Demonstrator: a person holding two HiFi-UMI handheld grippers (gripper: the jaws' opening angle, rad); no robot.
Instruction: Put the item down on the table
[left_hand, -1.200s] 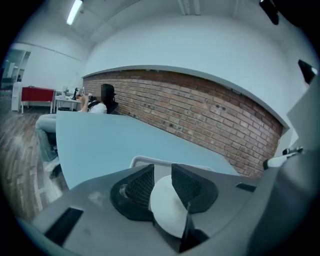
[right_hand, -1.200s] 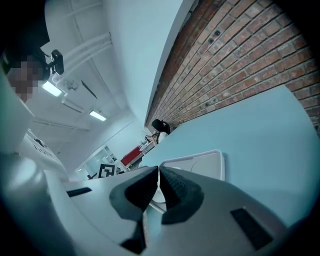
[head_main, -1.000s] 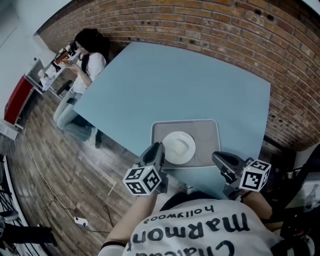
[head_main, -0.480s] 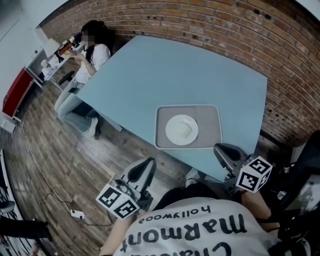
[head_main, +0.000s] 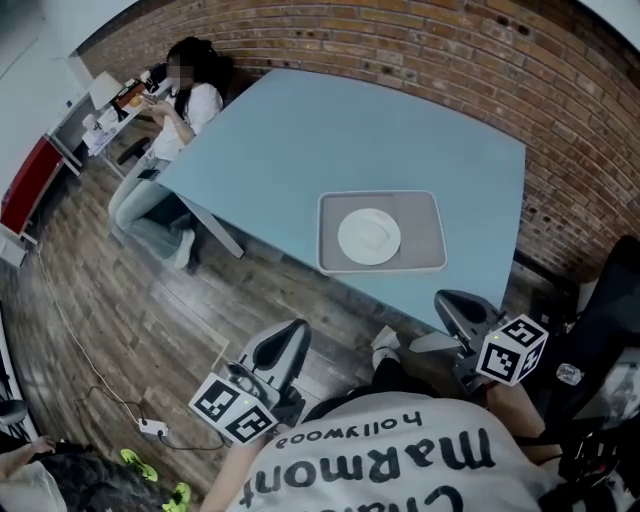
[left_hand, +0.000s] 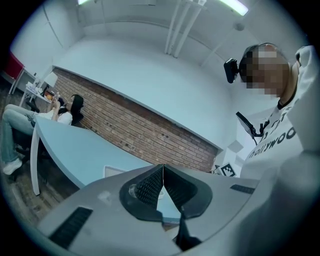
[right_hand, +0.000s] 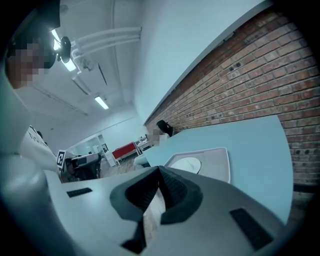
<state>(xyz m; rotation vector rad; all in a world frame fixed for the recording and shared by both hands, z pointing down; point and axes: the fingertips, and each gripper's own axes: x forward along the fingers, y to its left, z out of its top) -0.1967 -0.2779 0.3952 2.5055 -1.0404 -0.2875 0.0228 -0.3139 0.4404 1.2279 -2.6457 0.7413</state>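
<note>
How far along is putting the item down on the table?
Looks done: the tray with the white plate lies flat on the blue table. In hand, nothing: left gripper and right gripper are both shut and empty, held short of the table. Nothing seems left.

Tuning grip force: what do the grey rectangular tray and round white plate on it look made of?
Grey rectangular tray: probably moulded plastic, matte; even tone, rounded corners, raised rim. Round white plate: likely ceramic or melamine, smooth; too small to tell gloss.
</note>
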